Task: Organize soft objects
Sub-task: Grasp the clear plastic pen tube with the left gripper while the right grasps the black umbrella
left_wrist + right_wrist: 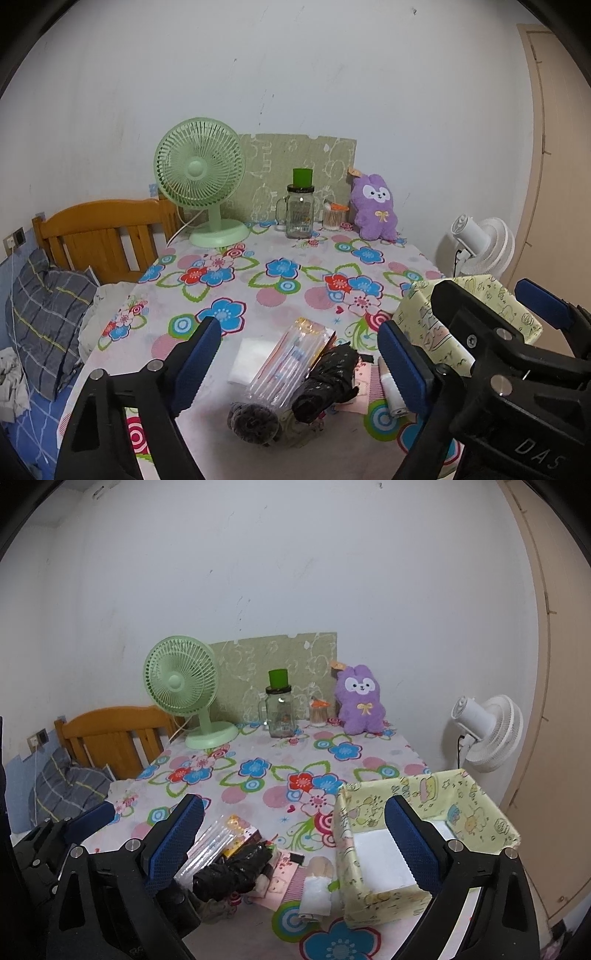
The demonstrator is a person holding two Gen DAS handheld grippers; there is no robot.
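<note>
Both jaws spread, grasping nothing — left gripper (299,363) above the dark fuzzy scrunchie (253,421), right gripper (295,845) over the yellow-green cartoon-print open box (480,805), scrunchie left of it.

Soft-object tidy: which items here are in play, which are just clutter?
In play: brown scrunchie, black bundle, white roll, patterned box, both hand-held grippers, left, right, open.

Clutter: green fan, glass jar, white fan, pen pack.
</note>
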